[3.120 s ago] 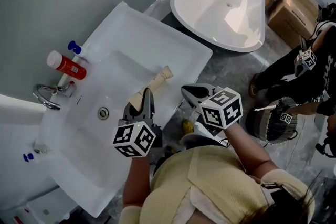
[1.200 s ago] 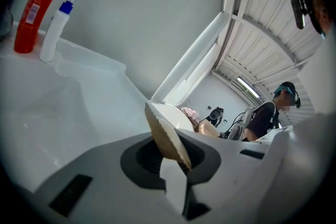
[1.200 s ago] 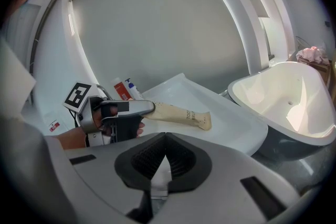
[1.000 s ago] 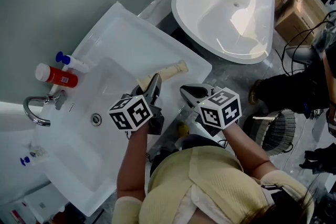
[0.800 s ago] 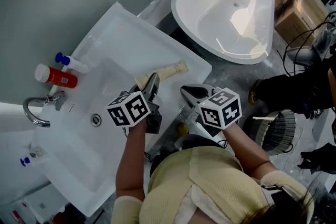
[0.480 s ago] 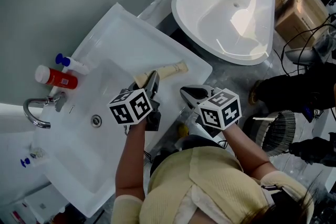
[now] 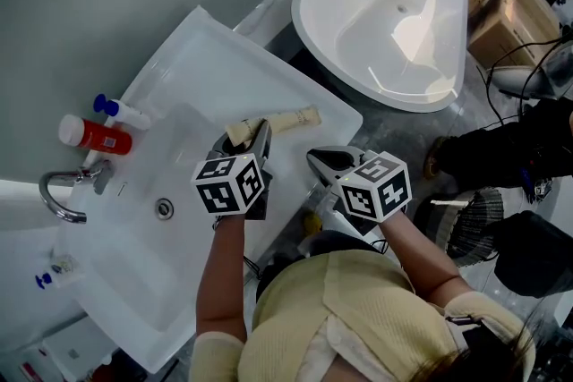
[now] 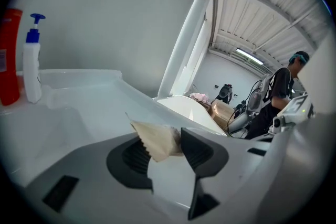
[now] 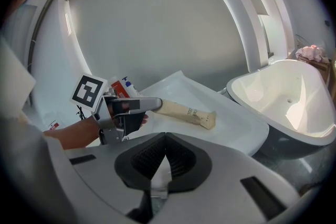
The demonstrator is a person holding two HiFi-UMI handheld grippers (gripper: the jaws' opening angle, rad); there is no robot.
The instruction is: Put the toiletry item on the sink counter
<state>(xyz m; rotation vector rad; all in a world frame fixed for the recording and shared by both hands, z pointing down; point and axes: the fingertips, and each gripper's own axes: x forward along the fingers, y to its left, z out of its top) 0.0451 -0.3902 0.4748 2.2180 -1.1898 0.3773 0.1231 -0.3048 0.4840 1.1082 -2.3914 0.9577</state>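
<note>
The toiletry item is a beige tube (image 7: 285, 119) lying on the white sink counter (image 7: 295, 76) along the basin's right rim, cap end pointing right. My left gripper (image 7: 255, 131) is at its crimped end. In the left gripper view the tube (image 8: 157, 140) sits between the jaws, which have just been opening, with a gap showing beside it. The right gripper view shows the tube (image 9: 185, 112) flat on the counter and the left gripper (image 9: 143, 105) over its end. My right gripper (image 7: 324, 158) hangs off the counter's front edge, shut and empty (image 9: 165, 157).
A red bottle (image 7: 94, 134) and a white pump bottle with a blue top (image 7: 121, 112) stand at the back by the tap (image 7: 63, 192). A white bathtub (image 7: 394, 22) lies to the right, with a cardboard box (image 7: 515, 13) beyond it. Another person stands at far right.
The left gripper has rolled and sunk slightly, its marker cube turning to face the camera, and its jaws have parted around the tube's end. The right gripper has stayed put.
</note>
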